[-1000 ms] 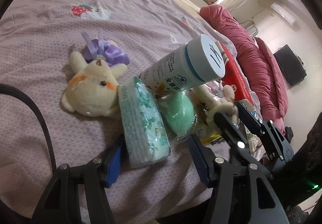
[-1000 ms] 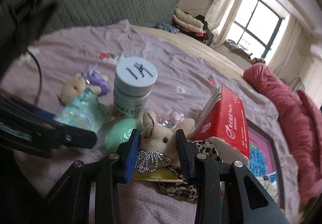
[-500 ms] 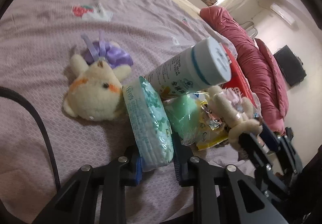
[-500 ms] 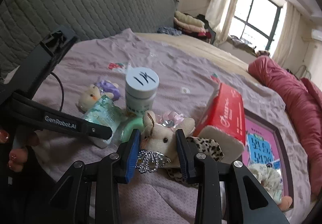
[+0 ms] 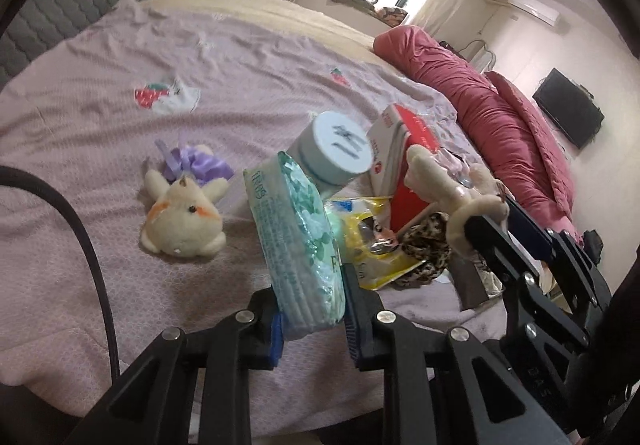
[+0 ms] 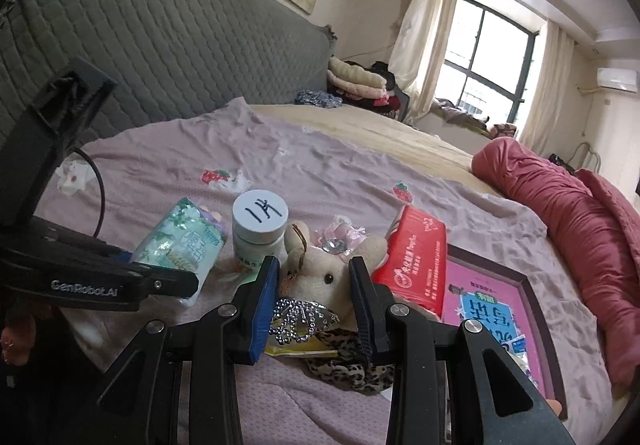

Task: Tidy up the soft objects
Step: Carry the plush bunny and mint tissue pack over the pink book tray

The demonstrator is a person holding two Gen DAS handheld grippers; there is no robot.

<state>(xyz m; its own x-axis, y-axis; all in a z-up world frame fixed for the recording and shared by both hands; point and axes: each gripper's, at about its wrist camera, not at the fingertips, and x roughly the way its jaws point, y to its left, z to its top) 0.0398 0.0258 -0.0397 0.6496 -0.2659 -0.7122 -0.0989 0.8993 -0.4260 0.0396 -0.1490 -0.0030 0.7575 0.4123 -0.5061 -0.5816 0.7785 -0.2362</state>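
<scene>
The left gripper (image 5: 312,319) was clamped on the tissue pack (image 5: 294,245), held above the near edge of the bed (image 5: 100,117), and the right gripper (image 6: 314,305) was clamped on the plush rabbit (image 6: 320,273), just right of the white jar (image 6: 259,229). Both pointed obliquely downward toward the far side. Both lifts should continue straight and level, with firm pressure, to clear the jar and red box (image 6: 416,261).

A home bedroom: a wide bed (image 6: 360,181) under a mauve sheet, its quilted grey headboard (image 6: 180,57), a rolled red duvet (image 6: 560,205), folded clothes (image 6: 360,81) piled by the curtained window (image 6: 492,73), an air conditioner (image 6: 616,79) and a wall television (image 5: 568,107)
</scene>
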